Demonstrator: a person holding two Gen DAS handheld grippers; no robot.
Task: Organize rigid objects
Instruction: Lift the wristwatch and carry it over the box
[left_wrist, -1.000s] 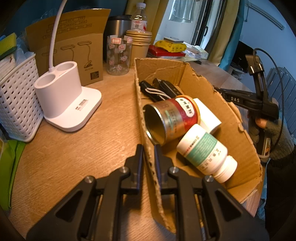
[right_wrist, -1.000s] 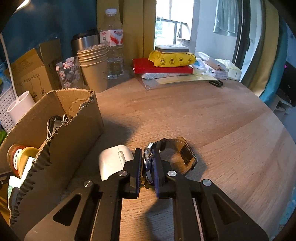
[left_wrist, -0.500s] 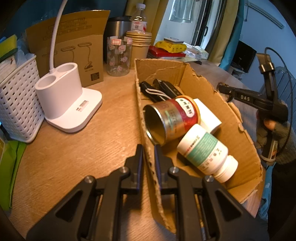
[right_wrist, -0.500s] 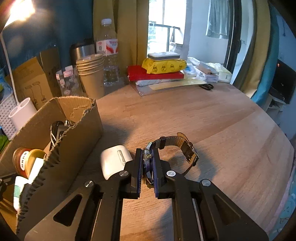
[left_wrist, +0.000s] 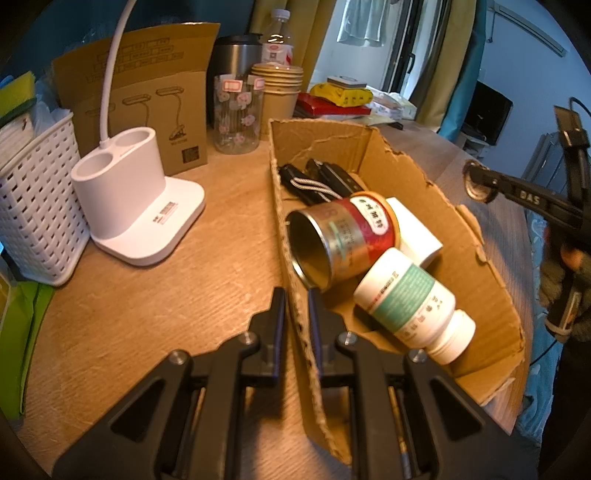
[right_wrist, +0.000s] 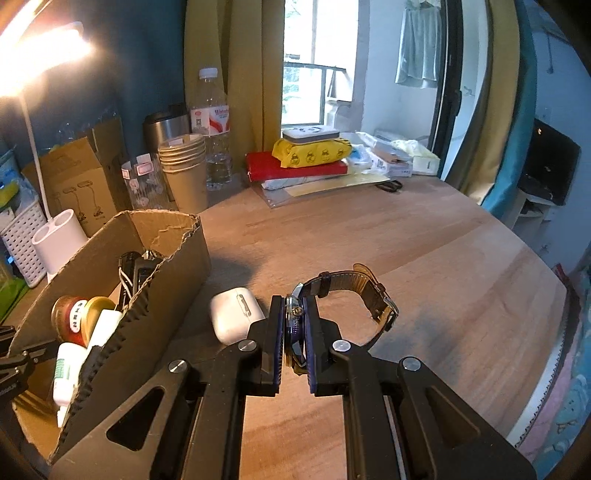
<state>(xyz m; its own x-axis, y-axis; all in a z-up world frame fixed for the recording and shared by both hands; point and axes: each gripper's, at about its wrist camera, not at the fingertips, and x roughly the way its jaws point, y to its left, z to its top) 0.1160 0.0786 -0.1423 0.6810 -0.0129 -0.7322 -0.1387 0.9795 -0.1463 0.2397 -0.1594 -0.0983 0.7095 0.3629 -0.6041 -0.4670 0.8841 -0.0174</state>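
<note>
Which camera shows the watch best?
The right wrist view: the watch sits close and sharp, its case clamped in the right gripper, its strap curving out to the right. The left wrist view shows only a small round part at that gripper's tip.

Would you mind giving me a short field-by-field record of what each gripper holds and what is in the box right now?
left gripper: shut on the near wall of the cardboard box
right gripper: shut on the wristwatch, pinching its case
watch position: outside the box, above the table
box contents: tin can lying on its side, white pill bottle, white block, black items at the far end
left outside: white earbud case on the table beside the box
</note>
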